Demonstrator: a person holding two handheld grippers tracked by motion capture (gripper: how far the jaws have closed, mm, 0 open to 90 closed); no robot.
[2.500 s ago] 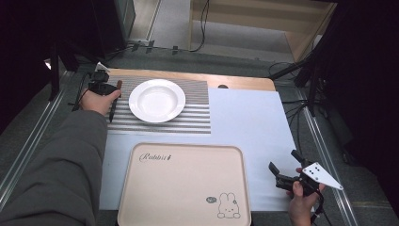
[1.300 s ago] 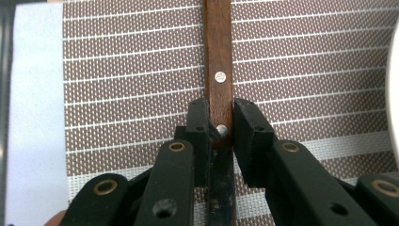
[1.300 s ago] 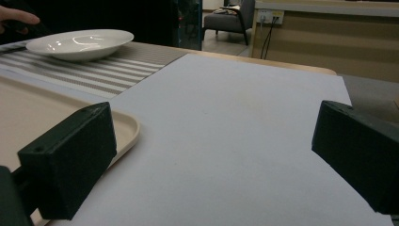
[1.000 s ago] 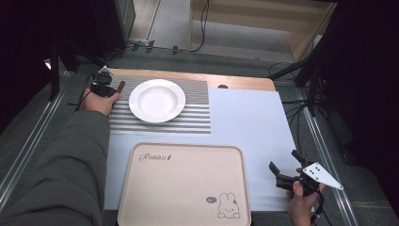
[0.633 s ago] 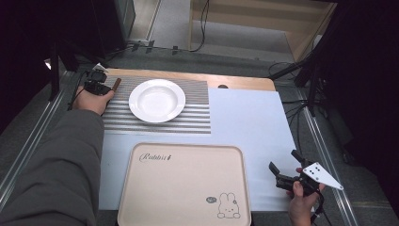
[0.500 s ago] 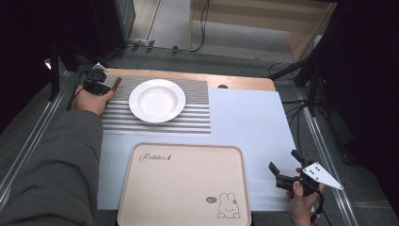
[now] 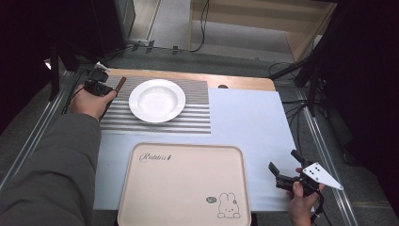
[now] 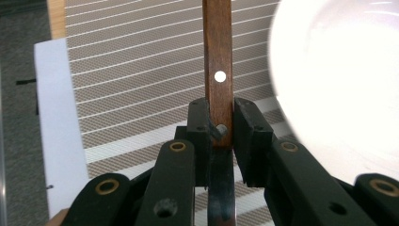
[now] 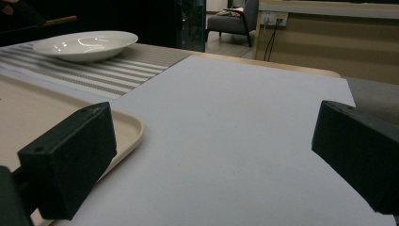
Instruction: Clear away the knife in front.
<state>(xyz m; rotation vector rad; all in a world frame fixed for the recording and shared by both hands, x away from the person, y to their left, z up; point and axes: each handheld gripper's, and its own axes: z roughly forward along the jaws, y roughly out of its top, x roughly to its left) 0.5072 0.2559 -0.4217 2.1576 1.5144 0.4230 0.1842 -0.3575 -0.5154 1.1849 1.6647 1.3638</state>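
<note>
The left gripper has its jaws clamped on a knife, pinching it right where the wooden handle meets the metal blade. In the high view that knife is up off the table at the far left, handle tip angled toward the white plate, hanging over the left edge of the striped placemat. So the step in hand looks like the carry: the knife is gripped and in the air, not yet set anywhere.

Over at the near right, the right gripper waits above the white table cover with its jaws spread wide and nothing between them, just right of the beige tray.

Next move, as I judge it: bring the knife toward its resting spot, either beside the plate or onto the tray; which one, I cannot tell. It calls for a steady wrist, since the grip sits on a narrow section and the long handle could swing or clip the plate's rim.
</note>
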